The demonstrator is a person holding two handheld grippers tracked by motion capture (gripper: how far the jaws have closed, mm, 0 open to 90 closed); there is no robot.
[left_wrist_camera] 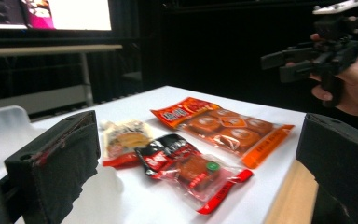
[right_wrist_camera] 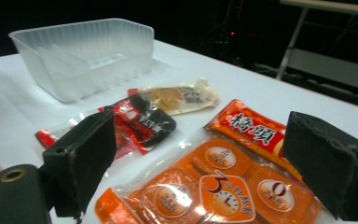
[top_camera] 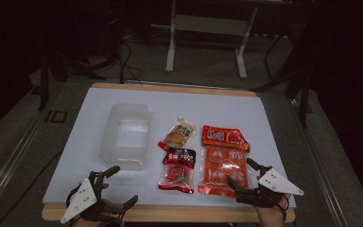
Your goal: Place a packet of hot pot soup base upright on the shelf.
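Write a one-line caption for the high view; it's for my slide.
Open left tongs and right tongs flank three snack packets beside a clear tub.

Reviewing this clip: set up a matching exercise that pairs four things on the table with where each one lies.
Things:
1. clear plastic tub
2. large orange packet
3. red-and-black packet
4. pale yellow packet

Places:
A. just ahead of the open right gripper
B. between the tub and the orange packet's top
C. leftmost, ahead of the open left gripper
D. near the front edge, middle

Pairs: 1-C, 2-A, 3-D, 4-B
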